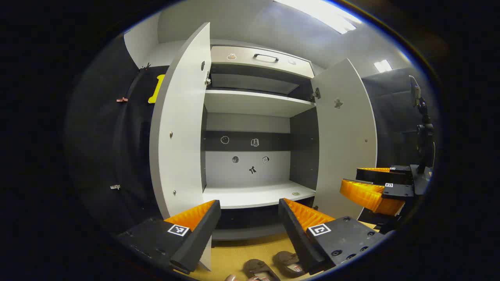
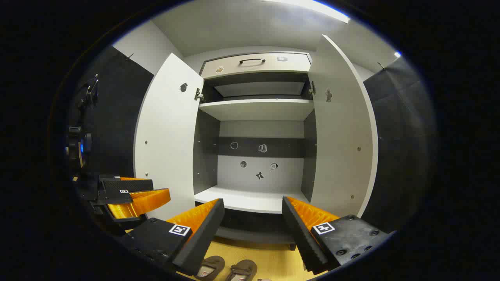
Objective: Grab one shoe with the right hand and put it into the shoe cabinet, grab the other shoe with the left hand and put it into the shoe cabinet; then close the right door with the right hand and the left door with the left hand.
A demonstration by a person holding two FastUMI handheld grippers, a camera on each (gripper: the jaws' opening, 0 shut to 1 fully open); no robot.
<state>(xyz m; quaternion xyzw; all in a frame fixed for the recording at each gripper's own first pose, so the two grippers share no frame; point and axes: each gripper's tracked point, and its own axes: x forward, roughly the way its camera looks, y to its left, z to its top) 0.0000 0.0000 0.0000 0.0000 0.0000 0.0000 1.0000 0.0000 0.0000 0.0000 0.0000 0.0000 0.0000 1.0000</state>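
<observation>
Straight ahead, the shoe cabinet (image 1: pixel 254 117) is standing with both flat, pale doors swung wide: the left door (image 1: pixel 181 125) and the right door (image 1: pixel 345 132) are framing a boxy interior of smooth light shelves and darker side panels. Small stickers are dotting the back panel (their shapes are too small to make out), and a drawer (image 1: pixel 259 60) with a dark curved handle is sitting across the top.

Low and near, on the yellowish wood-look floor (image 2: pixel 269 257), two brown shoes are lying side by side in front of the cabinet: one shoe (image 2: pixel 211 267) to the left and the other shoe (image 2: pixel 242 270) just beside it, both soft-looking and rounded.

Nearest of all, the left gripper (image 1: pixel 250 218) is holding its ribbed, wedge-shaped fingers spread wide with nothing between them. To its right, the right gripper (image 2: pixel 254 220) is likewise gaping wide and gripping nothing, both hovering above the shoes and apart from them.
</observation>
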